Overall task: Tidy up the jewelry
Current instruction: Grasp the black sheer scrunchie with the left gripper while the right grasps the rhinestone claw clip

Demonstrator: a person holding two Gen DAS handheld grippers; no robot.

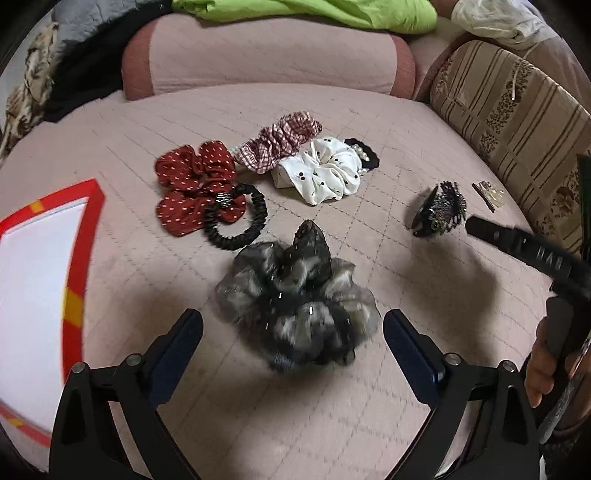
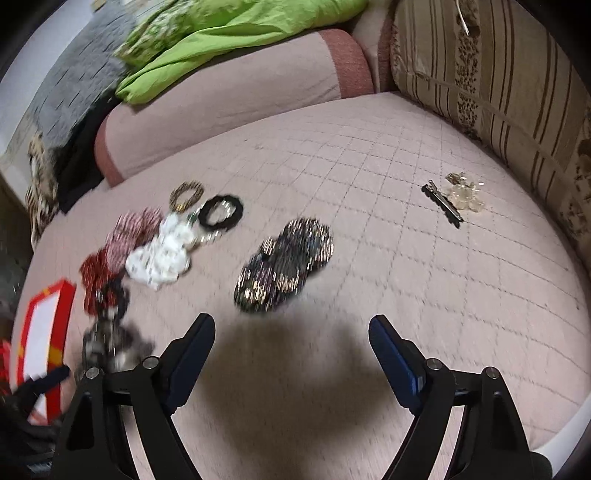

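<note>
Hair accessories spread on a pink quilted bed

The left gripper (image 1: 293,332) is spread wide around a grey scrunchie (image 1: 299,295); the right gripper (image 2: 291,332) is wide and empty, a beaded clip (image 2: 284,266) at its 12 o'clock, a box (image 1: 37,295) at 9.

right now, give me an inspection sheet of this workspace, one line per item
surface: pink quilted cover, stitched in diamonds.
job's things: grey sheer scrunchie nearest the left gripper; red dotted scrunchie, black hair tie overlapping it, checked scrunchie, white scrunchie, beaded hair clip, metal clip beside clear beads.
clutter: red-edged box at left.
grippers: left gripper open, empty, fingers either side of the grey scrunchie; right gripper open, empty, short of the beaded clip.
cables: nothing seen.
surroundings: pink bolster, green cloth, striped cushion.
</note>
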